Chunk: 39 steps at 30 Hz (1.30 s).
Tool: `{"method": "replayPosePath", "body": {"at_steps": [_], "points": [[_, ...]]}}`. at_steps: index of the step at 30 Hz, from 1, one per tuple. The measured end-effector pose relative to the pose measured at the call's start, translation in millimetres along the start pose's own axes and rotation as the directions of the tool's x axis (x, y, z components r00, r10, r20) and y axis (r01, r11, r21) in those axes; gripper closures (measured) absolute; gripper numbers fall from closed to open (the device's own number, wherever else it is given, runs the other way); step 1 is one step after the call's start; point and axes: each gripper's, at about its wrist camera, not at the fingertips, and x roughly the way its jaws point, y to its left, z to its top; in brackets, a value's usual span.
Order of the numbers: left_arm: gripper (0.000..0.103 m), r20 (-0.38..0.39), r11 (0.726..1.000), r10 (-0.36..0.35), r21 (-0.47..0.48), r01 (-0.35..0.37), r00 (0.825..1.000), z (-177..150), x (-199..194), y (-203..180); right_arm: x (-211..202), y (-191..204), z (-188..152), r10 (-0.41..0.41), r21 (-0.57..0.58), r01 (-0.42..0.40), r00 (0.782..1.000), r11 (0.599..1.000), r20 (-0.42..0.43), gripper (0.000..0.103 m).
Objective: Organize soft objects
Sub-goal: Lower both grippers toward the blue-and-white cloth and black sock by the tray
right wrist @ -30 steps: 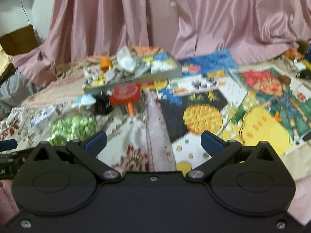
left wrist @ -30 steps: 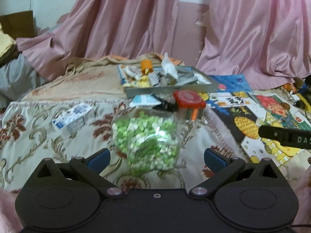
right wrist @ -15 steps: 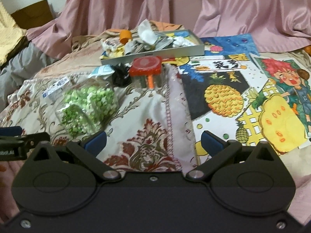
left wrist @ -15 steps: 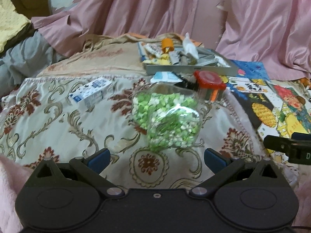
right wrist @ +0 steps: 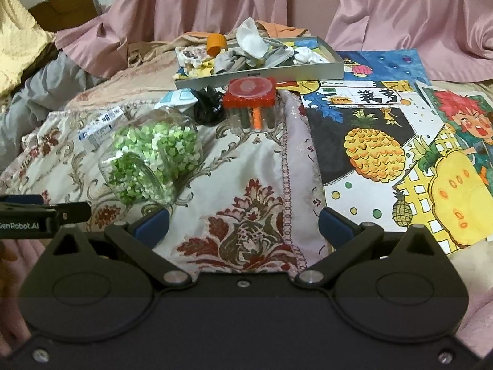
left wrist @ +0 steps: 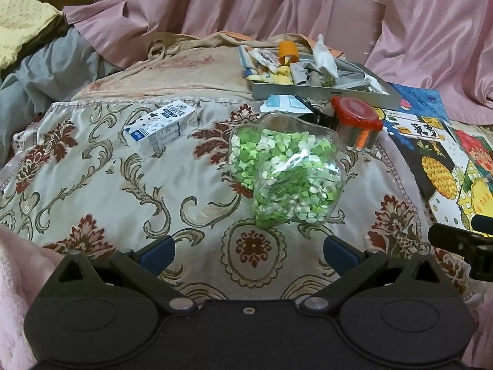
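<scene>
A clear heart-shaped jar of green and white bits (left wrist: 286, 172) (right wrist: 154, 160) lies on its side on the floral cloth (left wrist: 123, 191). My left gripper (left wrist: 249, 251) is open just short of it, holding nothing. My right gripper (right wrist: 243, 226) is open over the cloth, right of the jar, also holding nothing. Farther back stands a grey tray (left wrist: 320, 92) (right wrist: 265, 72) piled with crumpled white and grey soft items and an orange cap (right wrist: 216, 43). A small milk carton (left wrist: 160, 131) lies left of the jar.
A red-lidded clear tub of markers (right wrist: 251, 104) and a black crumpled item (right wrist: 208, 109) sit before the tray. Colourful drawings (right wrist: 400, 148) cover the right side. Pink curtains (right wrist: 369, 9) hang behind; grey and yellow bedding (left wrist: 37, 61) lies at left.
Both grippers pulled back and tilted down, so the jar sits farther ahead of the left fingers. The objects themselves have not moved.
</scene>
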Motion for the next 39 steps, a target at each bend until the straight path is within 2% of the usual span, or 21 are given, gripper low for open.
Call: {"method": "replayPosePath", "body": {"at_steps": [8,15,19,24,31,39], "points": [[0.001,0.015,0.997,-0.029,-0.069,0.03,0.999,14.4,2.1,11.1,6.0,-7.4,10.8,0.058,0.046,-0.06,0.997,0.997,0.045,0.0],[0.001,0.079,0.996,-0.018,-0.082,0.025,0.997,30.7,8.7,16.8,17.6,-2.0,25.9,0.072,-0.002,-0.072,0.992,0.997,0.105,0.0],[0.001,0.131,0.996,-0.019,-0.089,0.031,0.991,38.8,11.2,17.4,23.4,3.9,31.8,0.058,-0.046,-0.051,0.985,0.998,0.162,0.0],[0.001,0.173,0.998,-0.027,-0.053,0.037,0.985,51.4,17.9,13.6,31.2,9.0,38.3,0.041,-0.105,-0.017,0.972,0.994,0.233,0.0],[0.001,0.202,0.998,-0.063,-0.008,0.066,0.977,75.5,31.7,10.5,46.8,16.1,48.8,0.018,-0.181,0.034,0.959,0.983,0.281,0.0],[0.001,0.262,0.988,-0.113,0.128,0.082,0.958,119.2,63.6,5.5,73.6,18.1,75.4,0.02,-0.218,0.045,0.958,0.975,0.288,0.0]]}}
